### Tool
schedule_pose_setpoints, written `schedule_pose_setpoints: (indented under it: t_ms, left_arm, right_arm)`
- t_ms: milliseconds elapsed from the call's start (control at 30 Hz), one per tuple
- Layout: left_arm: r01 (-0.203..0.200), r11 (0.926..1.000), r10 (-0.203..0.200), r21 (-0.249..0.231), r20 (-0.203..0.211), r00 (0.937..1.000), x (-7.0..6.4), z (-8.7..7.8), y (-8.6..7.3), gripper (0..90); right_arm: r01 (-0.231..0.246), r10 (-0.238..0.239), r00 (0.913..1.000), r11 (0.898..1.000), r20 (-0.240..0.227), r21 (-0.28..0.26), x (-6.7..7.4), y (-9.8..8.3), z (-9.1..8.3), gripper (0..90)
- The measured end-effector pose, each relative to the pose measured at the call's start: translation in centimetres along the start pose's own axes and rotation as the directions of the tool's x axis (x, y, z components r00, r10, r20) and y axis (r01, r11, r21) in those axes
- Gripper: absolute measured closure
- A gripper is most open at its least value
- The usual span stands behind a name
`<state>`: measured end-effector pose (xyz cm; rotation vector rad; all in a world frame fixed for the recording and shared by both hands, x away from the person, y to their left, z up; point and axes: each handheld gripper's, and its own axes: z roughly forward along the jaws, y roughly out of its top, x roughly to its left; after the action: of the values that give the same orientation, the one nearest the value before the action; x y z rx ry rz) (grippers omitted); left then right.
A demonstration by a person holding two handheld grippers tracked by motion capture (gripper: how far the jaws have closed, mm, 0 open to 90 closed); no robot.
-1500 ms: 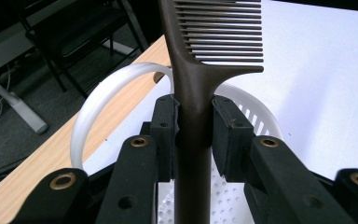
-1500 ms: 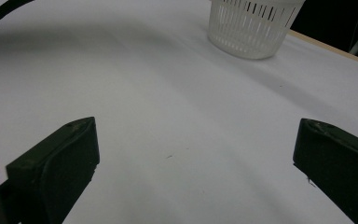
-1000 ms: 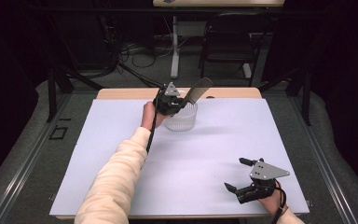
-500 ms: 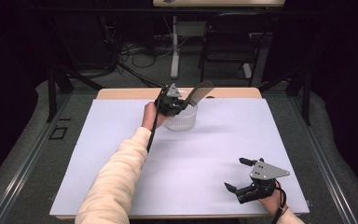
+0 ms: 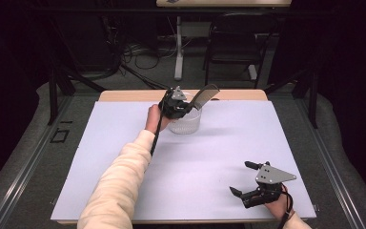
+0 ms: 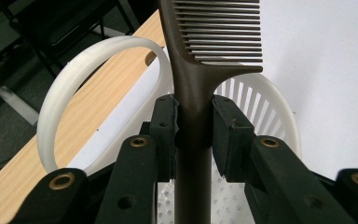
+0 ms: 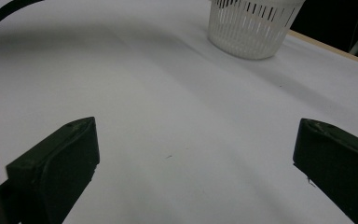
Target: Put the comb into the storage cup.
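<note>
A dark brown comb is clamped by its handle between the pads of my left gripper, directly over a white slotted basket. In the high view the left gripper hovers at the basket near the table's far edge, and the comb juts up and to the right of it. My right gripper rests near the front right corner with its jaws wide apart and nothing between them. Its own view shows the two black pads over bare white surface, with the basket far off.
A white sheet covers the table, with a wooden strip showing along the far edge. A black cable trails along the left sleeve. Beyond the table stand a dark chair and floor cables.
</note>
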<state>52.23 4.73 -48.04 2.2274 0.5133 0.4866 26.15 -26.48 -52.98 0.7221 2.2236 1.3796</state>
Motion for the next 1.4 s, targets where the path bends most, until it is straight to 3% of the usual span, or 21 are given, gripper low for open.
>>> schedule_pose_setpoints:
  t_ms: [500, 700, 1167, 1400]
  left_arm:
    - [-0.005, 0.9999, 0.005, 0.013, 0.005, 1.0000, -0.1, 0.3, -0.1, 70.7]
    - [0.018, 0.9998, -0.018, -0.001, 0.020, 0.9996, -0.1, -0.4, 0.2, 52.2]
    - [0.048, 0.9985, -0.047, -0.026, 0.031, 0.9984, -0.3, -2.8, 0.3, 31.6]
    - [0.060, 0.9982, -0.060, -0.006, 0.030, 0.9978, -0.5, -3.8, 0.3, 17.5]
  right_arm:
    - [-0.001, 0.001, 1.0000, 1.000, 0.001, -0.001, 0.0, 0.0, 0.0, 0.0]
    - [0.001, -0.001, 1.0000, 1.000, 0.004, -0.001, 0.0, 0.0, -0.1, 0.0]
    - [-0.004, 0.004, 1.0000, 1.000, 0.001, 0.005, 0.1, 0.0, 0.0, 0.0]
    - [-0.002, 0.002, 1.0000, 1.000, 0.000, 0.005, 0.0, 0.0, 0.1, 0.0]
